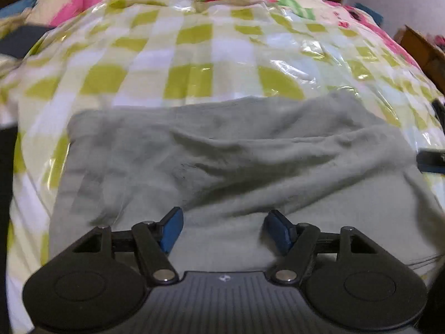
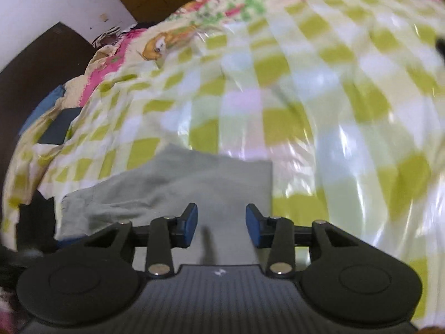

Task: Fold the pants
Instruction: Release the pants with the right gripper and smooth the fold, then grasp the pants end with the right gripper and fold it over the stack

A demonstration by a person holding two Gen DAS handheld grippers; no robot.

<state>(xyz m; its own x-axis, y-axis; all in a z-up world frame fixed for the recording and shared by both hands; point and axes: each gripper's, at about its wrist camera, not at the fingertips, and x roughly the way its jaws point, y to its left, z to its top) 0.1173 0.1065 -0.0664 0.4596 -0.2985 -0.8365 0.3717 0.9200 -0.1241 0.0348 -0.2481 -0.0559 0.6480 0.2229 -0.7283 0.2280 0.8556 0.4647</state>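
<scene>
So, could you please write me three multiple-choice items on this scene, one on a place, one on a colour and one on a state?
1. Where do the pants lie?
A. On the checked sheet
B. On a wooden floor
C. In a basket

2. What colour are the pants?
A. Red
B. Light grey
C. Black

3. How does the left tool stand?
A. Shut on the pants
B. Shut with nothing in it
C. Open over the pants, gripping nothing

Answers:
1 A: green and white checks surround the cloth in both wrist views.
2 B: the cloth is pale grey throughout.
3 C: its blue pads stand well apart, with flat cloth showing in the gap between them.
</scene>
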